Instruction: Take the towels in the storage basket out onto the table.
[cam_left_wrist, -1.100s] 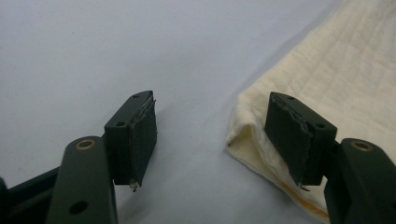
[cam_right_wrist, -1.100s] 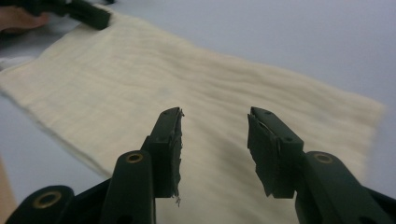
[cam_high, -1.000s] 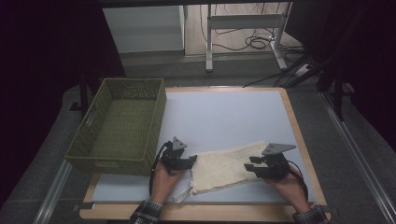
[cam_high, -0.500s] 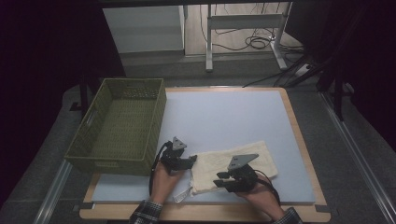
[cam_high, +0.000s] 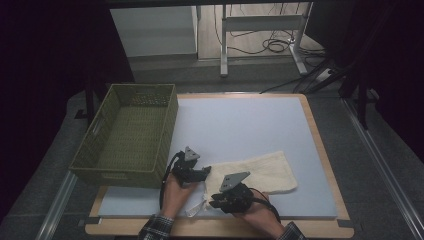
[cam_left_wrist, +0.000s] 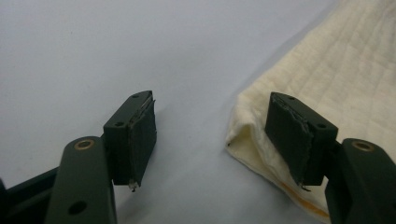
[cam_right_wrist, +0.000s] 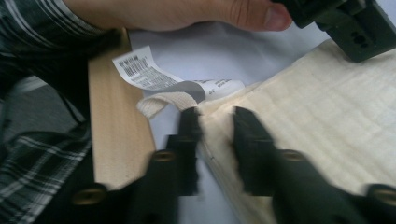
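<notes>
High view: cream quilted cloth (cam_high: 255, 172) folded flat, left gripper (cam_high: 204, 172) wide open, right gripper (cam_high: 214, 201) part-open astride its edge.

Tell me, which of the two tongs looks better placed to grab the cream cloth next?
Probably the right tongs: their jaws already straddle the cloth's near corner by the label. The left tongs stand open, one jaw off the cloth's edge.

Left black hand-held gripper (cam_high: 206, 171) low at the near left, jaws spread wide, pads bare (one pad just beside a folded edge, not gripping). Right black hand-held gripper (cam_high: 214, 202) nearer the front, turned leftward, jaws part-open and straddling an edge, not closed. Both forearms in from the bottom, plaid-cuffed; left hand (cam_high: 174, 189) wrapped round its grip.
</notes>
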